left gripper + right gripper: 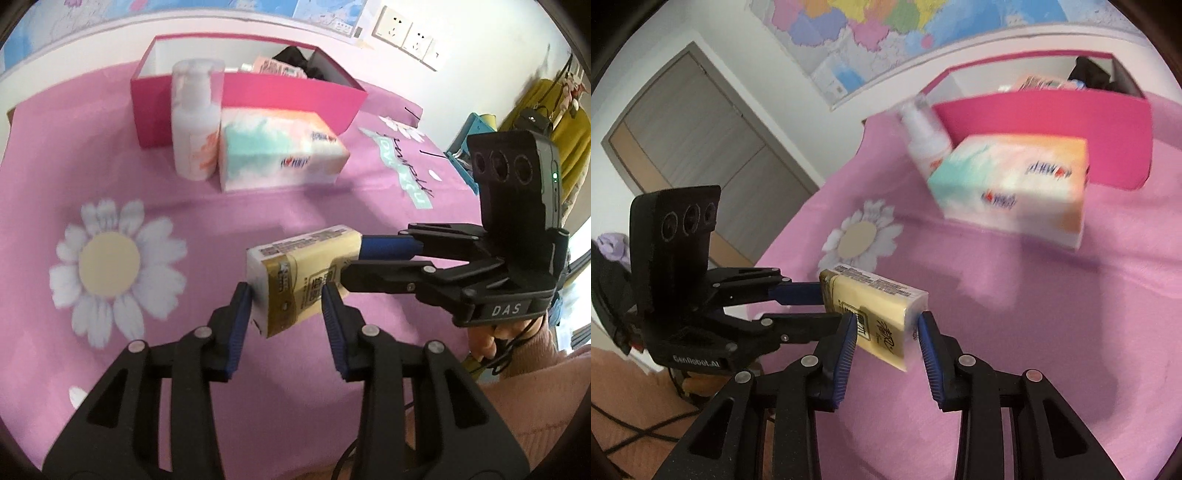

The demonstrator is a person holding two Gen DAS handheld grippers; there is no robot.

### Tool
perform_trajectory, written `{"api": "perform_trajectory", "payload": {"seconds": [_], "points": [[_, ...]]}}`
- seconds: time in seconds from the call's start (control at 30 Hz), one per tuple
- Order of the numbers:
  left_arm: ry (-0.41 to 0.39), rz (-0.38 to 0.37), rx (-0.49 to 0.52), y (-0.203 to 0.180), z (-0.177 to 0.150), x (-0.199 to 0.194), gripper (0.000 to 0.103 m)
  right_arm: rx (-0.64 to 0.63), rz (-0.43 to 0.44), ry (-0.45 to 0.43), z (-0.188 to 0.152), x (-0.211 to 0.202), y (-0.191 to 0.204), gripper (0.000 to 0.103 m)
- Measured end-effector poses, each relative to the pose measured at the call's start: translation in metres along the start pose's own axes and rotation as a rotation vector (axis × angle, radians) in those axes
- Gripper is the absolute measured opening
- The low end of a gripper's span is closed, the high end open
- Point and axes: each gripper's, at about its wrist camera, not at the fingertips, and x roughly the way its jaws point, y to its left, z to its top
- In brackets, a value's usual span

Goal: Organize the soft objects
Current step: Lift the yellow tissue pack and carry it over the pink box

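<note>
Left wrist view shows our left gripper (286, 306) and right gripper (347, 260) both clamped, jaws narrowed, on one yellow tissue pack (303, 273) lifted clear of the pink bedspread (184, 206). We judge it light, squashy and slick-wrapped; grip its ends gently.

- Two grippers: the left gripper (288, 295) and the right gripper (888, 325).
- One small yellow tissue pack (303, 273).
- One large tissue pack (280, 147) with a pastel wrapper.
- One white pump bottle (194, 122).
- One pink box (295, 99).
- One pink flowered cloth (184, 206).
- One wall map (886, 37).
- One door (701, 129).
</note>
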Motion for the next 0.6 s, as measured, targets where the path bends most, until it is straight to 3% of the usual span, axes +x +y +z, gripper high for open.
{"api": "perform_trajectory", "payload": {"seconds": [0.6], "points": [[-0.078, 0.037, 0.044, -0.011, 0.040, -0.007, 0.041, -0.011, -0.035, -0.120, 0.029, -0.029, 0.000, 0.035]]}}
